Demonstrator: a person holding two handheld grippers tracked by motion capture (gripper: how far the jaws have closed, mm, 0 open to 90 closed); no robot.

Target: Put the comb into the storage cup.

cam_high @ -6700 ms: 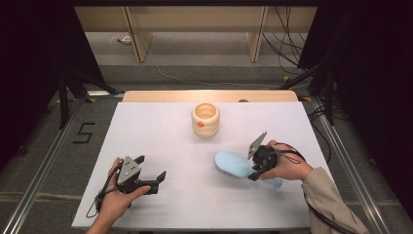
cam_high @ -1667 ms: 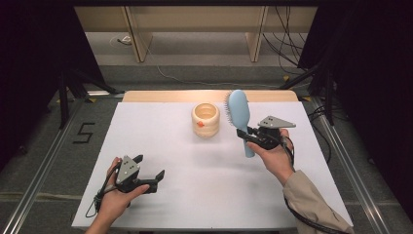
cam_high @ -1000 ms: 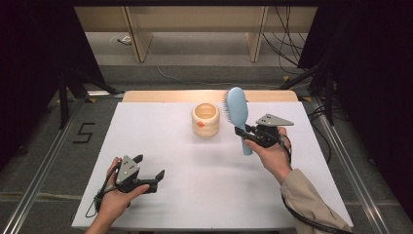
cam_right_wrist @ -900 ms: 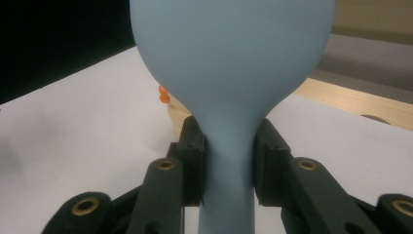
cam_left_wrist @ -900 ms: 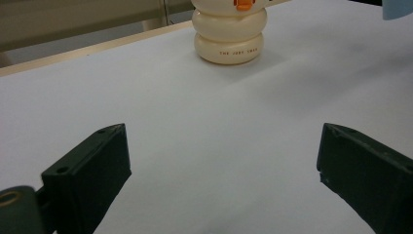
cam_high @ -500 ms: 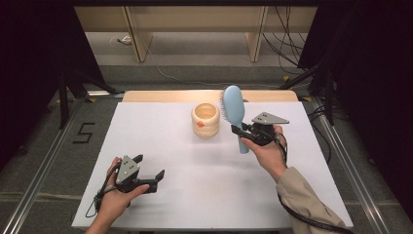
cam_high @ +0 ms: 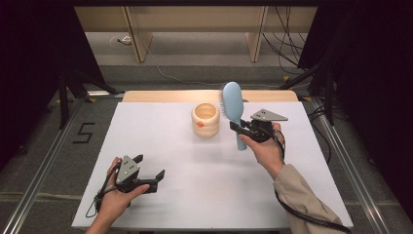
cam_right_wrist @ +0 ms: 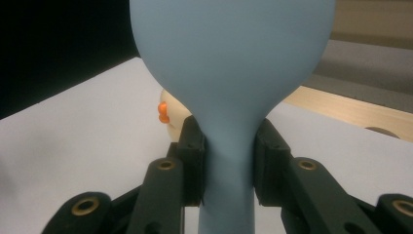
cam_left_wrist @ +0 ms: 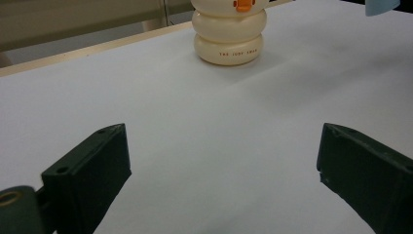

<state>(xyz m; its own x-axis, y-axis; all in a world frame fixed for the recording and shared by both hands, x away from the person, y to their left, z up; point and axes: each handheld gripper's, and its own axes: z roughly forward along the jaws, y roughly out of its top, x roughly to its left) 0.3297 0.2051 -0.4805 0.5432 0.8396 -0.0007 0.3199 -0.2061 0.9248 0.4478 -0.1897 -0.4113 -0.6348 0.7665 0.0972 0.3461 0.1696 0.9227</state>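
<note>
Right gripper clamping the blue hairbrush at its neck, holding it upright just beside the cream cup | left gripper resting on the table, jaws apart, gripping nothing | brush lifted, apparently going into cup, not yet in | cup lettering too small to be reading.

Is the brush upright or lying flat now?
Upright: the blue brush stands head-up, its neck clamped by the right gripper beside the cup.

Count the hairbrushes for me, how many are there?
1. The blue hairbrush is held upright above the white table, just right of the cream cup. The right gripper clamps its handle where it narrows below the head.
</note>
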